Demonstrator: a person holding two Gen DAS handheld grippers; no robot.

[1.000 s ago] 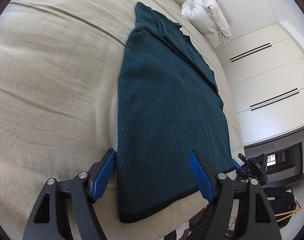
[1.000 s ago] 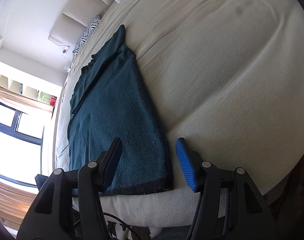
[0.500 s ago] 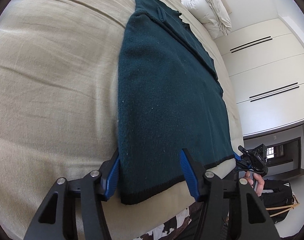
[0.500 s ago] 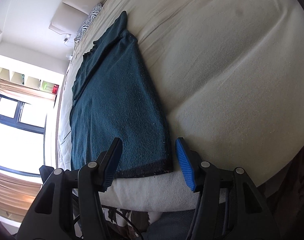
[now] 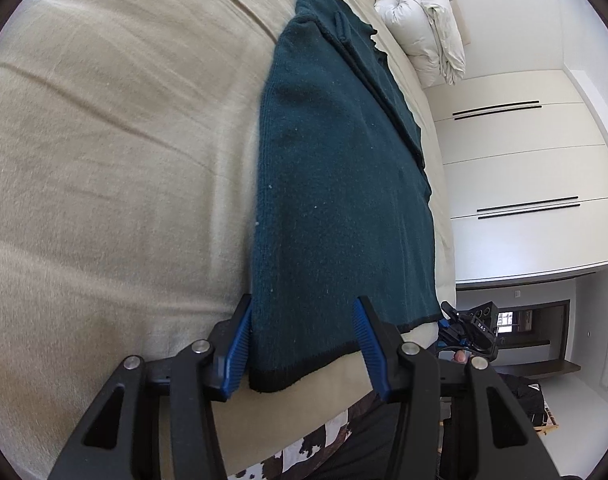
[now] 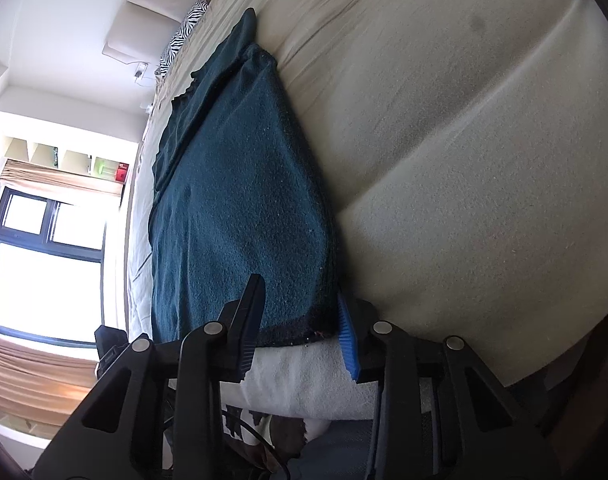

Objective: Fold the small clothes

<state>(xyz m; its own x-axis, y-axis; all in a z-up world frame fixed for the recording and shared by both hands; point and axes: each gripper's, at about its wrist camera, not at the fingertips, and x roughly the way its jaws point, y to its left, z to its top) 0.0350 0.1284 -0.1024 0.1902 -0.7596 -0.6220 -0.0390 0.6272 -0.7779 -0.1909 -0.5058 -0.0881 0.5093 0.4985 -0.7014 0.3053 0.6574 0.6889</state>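
A dark teal knitted garment (image 5: 335, 184) lies flat on the beige bed, with its black-edged hem at the near bed edge. My left gripper (image 5: 304, 344) is open, its blue pads straddling the hem's left corner. In the right wrist view the same garment (image 6: 240, 208) runs away from me, and my right gripper (image 6: 300, 324) is open with its jaws on either side of the hem's right corner. Neither gripper has closed on the cloth.
The beige bed cover (image 5: 104, 160) spreads wide on the left, and it also shows in the right wrist view (image 6: 463, 160). A white rolled duvet (image 5: 423, 28) sits at the bed head. White wardrobe doors (image 5: 523, 168) stand beside the bed. A zebra pillow (image 6: 184, 36) and a window (image 6: 44, 272) lie to the left.
Both grippers have moved forward to the near hem, so that each now straddles a corner of the garment. Both remain open.
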